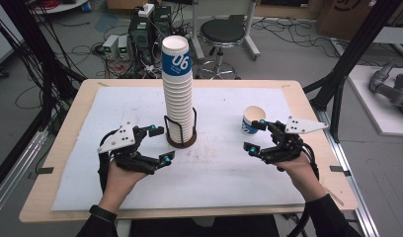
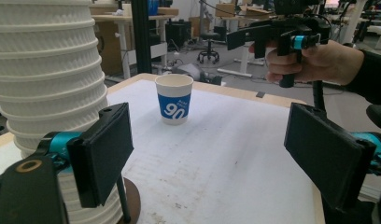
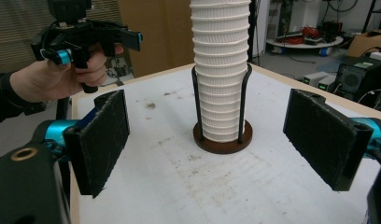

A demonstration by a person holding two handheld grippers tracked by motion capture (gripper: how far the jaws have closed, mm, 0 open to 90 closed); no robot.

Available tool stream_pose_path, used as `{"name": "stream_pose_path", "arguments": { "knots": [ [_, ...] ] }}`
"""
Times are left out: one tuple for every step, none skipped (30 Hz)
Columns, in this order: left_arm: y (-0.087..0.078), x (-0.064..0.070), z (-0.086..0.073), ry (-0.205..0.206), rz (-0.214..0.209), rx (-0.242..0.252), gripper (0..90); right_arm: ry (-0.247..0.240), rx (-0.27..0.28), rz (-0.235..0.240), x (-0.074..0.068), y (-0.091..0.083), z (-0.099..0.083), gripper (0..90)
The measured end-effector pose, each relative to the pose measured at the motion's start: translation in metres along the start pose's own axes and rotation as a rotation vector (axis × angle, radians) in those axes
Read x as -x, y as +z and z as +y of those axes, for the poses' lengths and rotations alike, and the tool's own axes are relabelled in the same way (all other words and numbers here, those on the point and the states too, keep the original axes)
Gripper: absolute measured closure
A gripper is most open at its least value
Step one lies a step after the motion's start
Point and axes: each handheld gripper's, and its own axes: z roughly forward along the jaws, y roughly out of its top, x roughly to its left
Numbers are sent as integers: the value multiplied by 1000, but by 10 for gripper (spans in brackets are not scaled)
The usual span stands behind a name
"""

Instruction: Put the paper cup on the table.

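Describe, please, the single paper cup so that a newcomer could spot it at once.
Start at the white mat covering the wooden table, where a tall cup stack rises from a round holder. The single cup stands upright to its right, apart from it, just beyond the right gripper.

The stack's top cup (image 1: 177,57) and the single cup (image 2: 174,99) read "06".

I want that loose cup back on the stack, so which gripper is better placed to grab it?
The right gripper. In the high view its open jaws sit right beside the single cup, while the left gripper is open across the table, beside the cup stack, which stands between it and the cup.
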Motion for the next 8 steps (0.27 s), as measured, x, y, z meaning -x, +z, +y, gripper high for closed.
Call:
{"name": "stream_pose_path", "arguments": {
  "knots": [
    [0, 0, 0, -2, 1, 1, 154, 0, -2, -3, 1, 0, 0, 149],
    [-1, 0, 0, -2, 2, 1, 154, 4, -3, -3, 1, 0, -1, 149],
    [-1, -1, -1, -1, 3, -1, 154, 6, -3, -1, 1, 0, -1, 149],
    [-1, -1, -1, -4, 4, 0, 154, 7, -4, -3, 2, 0, -1, 149],
    [-1, -1, -1, -5, 5, -1, 154, 10, -2, -2, 2, 0, -2, 149],
    [-1, -2, -2, -6, 7, -3, 154, 10, 0, 0, 3, 0, -2, 148],
    [-1, -2, -2, -8, 8, -3, 154, 17, 0, 5, 3, 0, -3, 148],
    [-1, -3, -2, -9, 10, 0, 154, 24, 0, 9, 4, 1, -3, 148]
  ]
}}
